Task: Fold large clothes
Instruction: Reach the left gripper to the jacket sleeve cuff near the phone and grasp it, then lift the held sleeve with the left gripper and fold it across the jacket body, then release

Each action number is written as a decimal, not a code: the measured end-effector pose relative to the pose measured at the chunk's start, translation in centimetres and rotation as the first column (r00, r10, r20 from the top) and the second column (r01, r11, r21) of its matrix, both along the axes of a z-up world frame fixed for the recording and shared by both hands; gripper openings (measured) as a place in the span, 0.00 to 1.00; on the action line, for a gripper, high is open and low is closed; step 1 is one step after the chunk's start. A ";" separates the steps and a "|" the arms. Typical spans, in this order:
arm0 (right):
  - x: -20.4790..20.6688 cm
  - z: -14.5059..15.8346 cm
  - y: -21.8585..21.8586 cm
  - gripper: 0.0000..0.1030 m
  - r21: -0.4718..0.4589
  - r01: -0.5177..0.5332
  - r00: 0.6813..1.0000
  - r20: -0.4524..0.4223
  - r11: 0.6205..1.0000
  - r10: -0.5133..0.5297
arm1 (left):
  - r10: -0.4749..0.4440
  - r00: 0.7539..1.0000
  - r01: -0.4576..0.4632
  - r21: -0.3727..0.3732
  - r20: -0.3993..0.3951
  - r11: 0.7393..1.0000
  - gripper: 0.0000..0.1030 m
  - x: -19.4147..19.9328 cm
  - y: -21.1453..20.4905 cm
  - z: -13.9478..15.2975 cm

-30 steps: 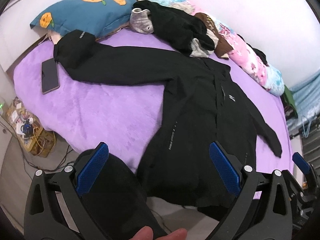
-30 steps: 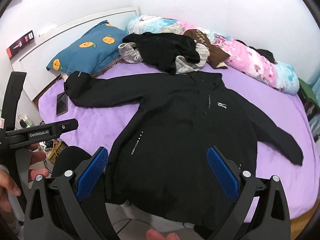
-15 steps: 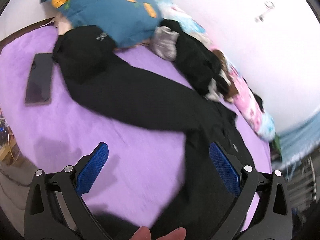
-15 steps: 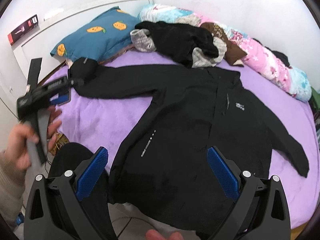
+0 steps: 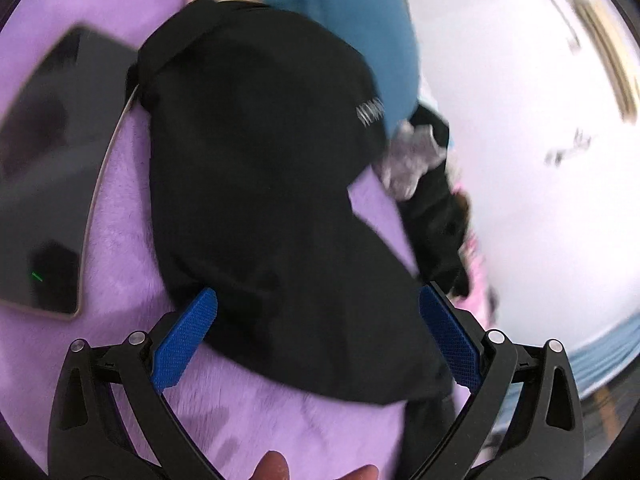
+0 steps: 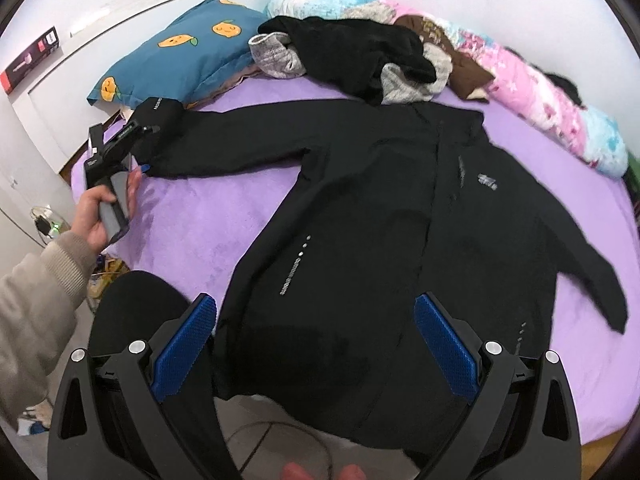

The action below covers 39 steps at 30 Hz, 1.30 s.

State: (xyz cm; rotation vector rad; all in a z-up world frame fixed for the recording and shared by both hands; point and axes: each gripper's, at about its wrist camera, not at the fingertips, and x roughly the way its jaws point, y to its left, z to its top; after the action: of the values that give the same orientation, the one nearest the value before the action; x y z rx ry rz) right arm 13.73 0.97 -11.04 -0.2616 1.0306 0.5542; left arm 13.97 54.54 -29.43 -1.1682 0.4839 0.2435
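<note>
My left gripper is spread wide, its 2 blue pads set on either side of the cuff end of the black jacket, with nothing pinched between them. That sleeve fills most of the left wrist view (the picture is blurred, so I cannot tell whether the pads touch the cloth). A dark phone lies on the purple bedspread just beside the sleeve, and the blue pillow sits past the cuff.

My right gripper is also spread open and holds nothing; it hangs above the jacket's hem near the foot edge of the bed. The jacket lies face up and flat on the purple bedspread, front closed, both sleeves stretched outward, the hem reaching the edge of the bed. In the right wrist view I see my left hand gripping the left gripper's handle at the far sleeve cuff, next to the blue pillow with orange fruit prints.

Beyond the collar, a heap of black and grey clothes rests on the bed, touching a rolled pink and blue blanket that runs along the white wall. A brown garment sits between the heap and the blanket.
</note>
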 end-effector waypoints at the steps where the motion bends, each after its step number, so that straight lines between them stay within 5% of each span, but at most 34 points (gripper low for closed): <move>1: 0.0 -0.2 -0.1 0.95 0.002 0.003 1.000 -0.009 1.000 -0.003 | 0.011 1.000 -0.011 -0.005 0.005 1.000 0.94 0.1 0.5 -0.2; 5: -0.1 -0.5 -0.2 0.95 0.003 -0.004 1.000 -0.009 1.000 0.004 | 0.035 0.999 -0.035 -0.008 0.030 0.999 0.94 0.1 1.7 -0.8; 17: -0.1 -1.5 -0.1 0.95 0.019 -0.030 0.999 -0.032 0.999 0.030 | 0.062 0.995 -0.056 0.076 -0.083 0.996 0.94 -1.5 2.2 -0.2; 26: 0.2 -1.9 -0.7 0.95 0.059 -0.020 0.997 -0.069 0.998 0.024 | 0.029 0.999 -0.030 0.031 0.013 0.999 0.90 0.5 3.7 -1.0; 30: 0.1 -2.0 -0.8 0.95 0.061 -0.020 0.997 -0.071 0.998 0.024 | 0.058 0.998 -0.058 -0.005 -0.040 0.998 0.56 1.2 4.5 -1.9; 39: -0.1 -1.7 -1.1 0.95 0.076 -0.020 0.998 -0.060 0.997 0.025 | 0.073 0.993 -0.067 0.065 -0.090 0.996 0.07 0.7 4.2 -0.7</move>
State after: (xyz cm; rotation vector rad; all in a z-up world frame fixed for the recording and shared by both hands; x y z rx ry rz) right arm 13.59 -0.13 -12.74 -0.1909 1.0644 0.6234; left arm 14.67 58.70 -30.12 -1.1180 0.5139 0.3718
